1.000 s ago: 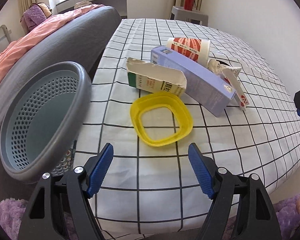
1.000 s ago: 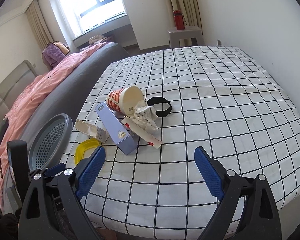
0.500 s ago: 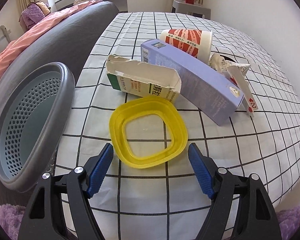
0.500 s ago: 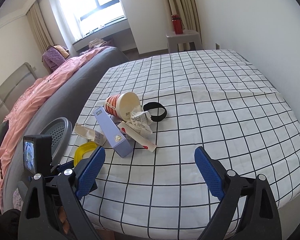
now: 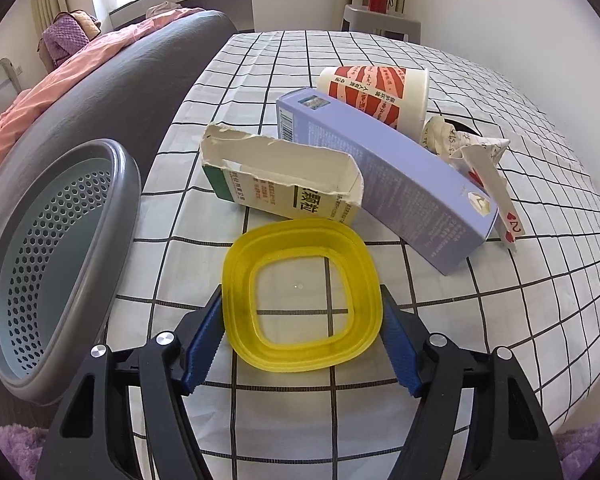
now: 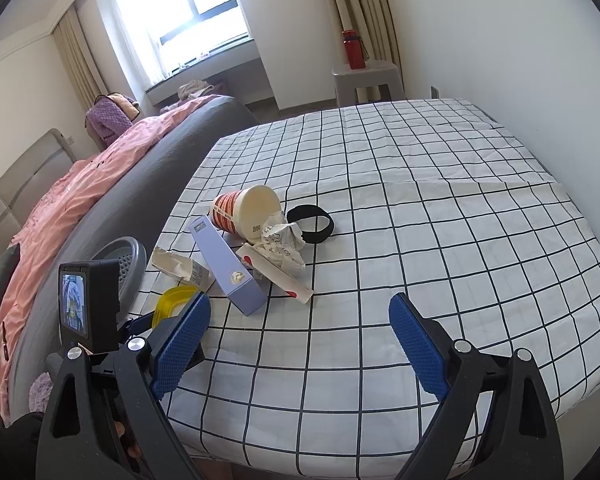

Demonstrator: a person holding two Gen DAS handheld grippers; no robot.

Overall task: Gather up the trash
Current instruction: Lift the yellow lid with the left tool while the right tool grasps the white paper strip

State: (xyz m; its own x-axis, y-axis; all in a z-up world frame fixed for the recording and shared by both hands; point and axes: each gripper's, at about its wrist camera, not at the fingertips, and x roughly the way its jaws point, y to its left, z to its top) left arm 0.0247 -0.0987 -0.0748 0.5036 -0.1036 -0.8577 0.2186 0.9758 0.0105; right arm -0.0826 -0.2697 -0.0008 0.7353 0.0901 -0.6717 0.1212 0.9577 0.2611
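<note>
My left tool is open, one pad on each side of the yellow ring, which lies flat on the bed straight ahead of it; I can't tell whether the pads touch it yet. The bin is just to its left. My right tool hangs open and empty, well off from the ring, so I judge the left one should close.

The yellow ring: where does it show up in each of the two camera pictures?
Left wrist view: the yellow ring lies low in the middle, between the left gripper fingers.
Right wrist view: only a piece of it shows at lower left, behind the right gripper.
Shared landmark: the purple box, just beyond the ring.
</note>
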